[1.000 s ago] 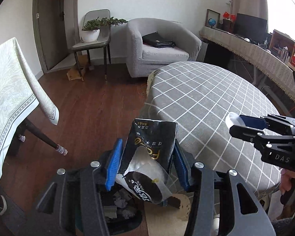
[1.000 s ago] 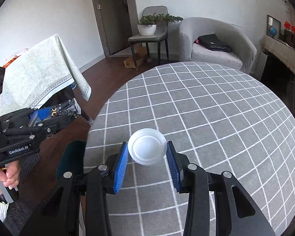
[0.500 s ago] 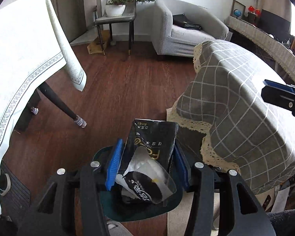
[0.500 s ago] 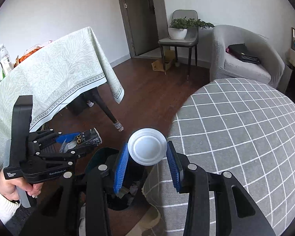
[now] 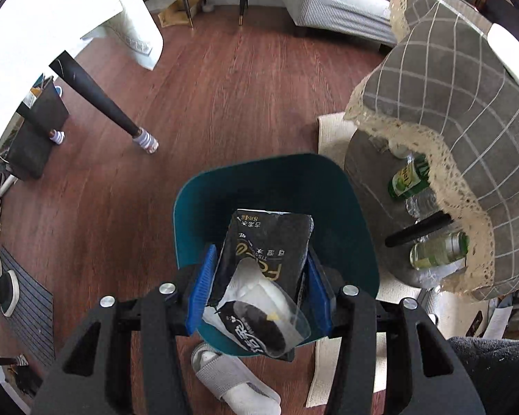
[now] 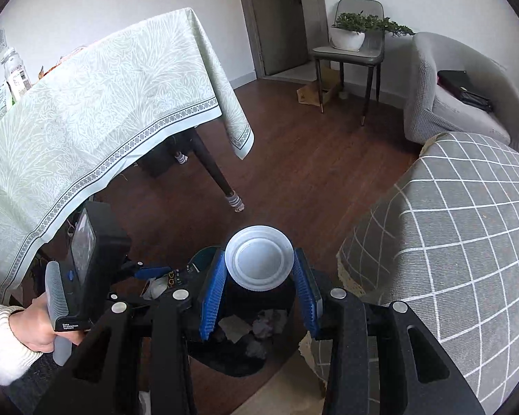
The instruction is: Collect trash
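The left tongs (image 5: pixel 259 287) are clamped on a crumpled black snack packet (image 5: pixel 264 269) with a torn clear flap, and the right tongs (image 6: pixel 259 283) grip a white plastic cup (image 6: pixel 258 263) seen bottom-on, its rim pinched between the blue pads. What has changed over the last second is the backdrop. Both sets of tongs were over the grey checked surface (image 6: pixel 467 259) a second ago, and now both look down past its lace-edged cloth to the teal waste bin (image 5: pixel 225 186) on the wooden floor (image 5: pixel 225 86). In the left wrist view the packet hangs right over the bin's open mouth, inside the outline of its rim. In the right wrist view the cup sits above the bin's near side, where crumpled paper (image 6: pixel 256 325) already lies at the bottom. Neither grip has loosened. I judge the carry to be nearly over, and release into the bin is the step that remains. The left tongs have tipped steeply downward, almost plumb over the bin, held by a hand (image 6: pixel 38 325) in a cream sleeve. The right tongs slant down more gently, coming in from the side of the surface.
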